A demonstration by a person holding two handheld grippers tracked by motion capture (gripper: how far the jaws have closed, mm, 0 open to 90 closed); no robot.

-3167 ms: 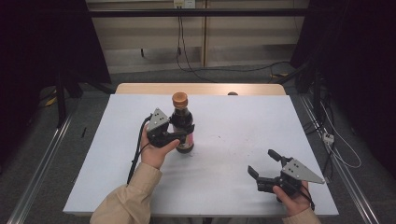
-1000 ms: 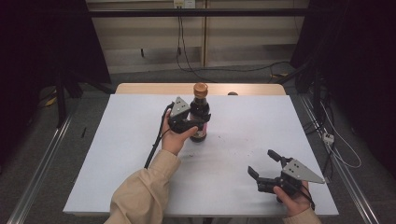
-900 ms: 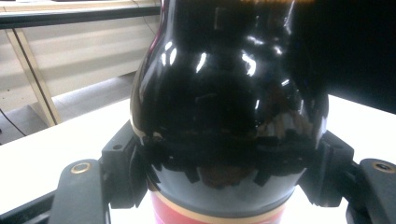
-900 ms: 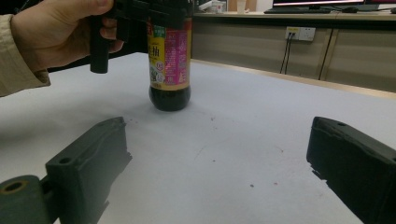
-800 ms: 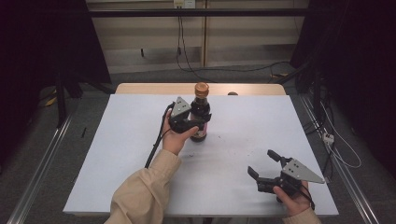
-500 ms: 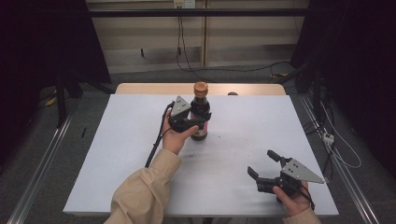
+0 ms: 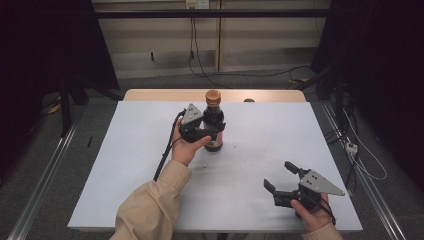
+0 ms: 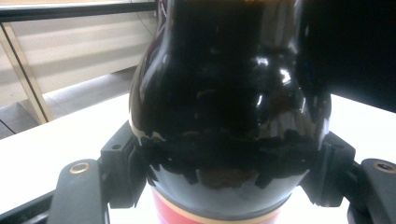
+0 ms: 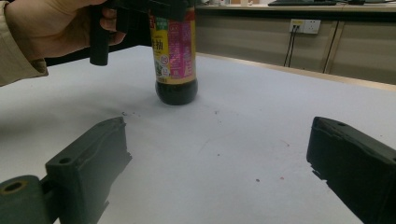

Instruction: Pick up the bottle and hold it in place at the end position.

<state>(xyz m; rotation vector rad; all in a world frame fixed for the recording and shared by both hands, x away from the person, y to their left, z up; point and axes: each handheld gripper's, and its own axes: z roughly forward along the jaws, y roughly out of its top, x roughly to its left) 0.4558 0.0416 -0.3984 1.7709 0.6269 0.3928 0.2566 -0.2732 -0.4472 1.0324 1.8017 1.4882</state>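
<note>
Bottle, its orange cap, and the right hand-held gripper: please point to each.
bottle (image 7: 214,131): high view, on its dark body.
orange cap (image 7: 213,96): high view, cap top.
right hand-held gripper (image 7: 281,174): high view, midway between its open jaws.

The table (image 7: 150,165) has a white top. A dark bottle (image 7: 214,131) stands upright on it, nearer the far edge, about midway across.

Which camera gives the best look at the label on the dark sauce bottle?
The right gripper view: the bottle stands on the white table with its label facing the camera, print visible. The high view shows the whole bottle with its cap, but the label is small. The left gripper view shows the glossy dark shoulder between the left gripper's jaws.
</note>
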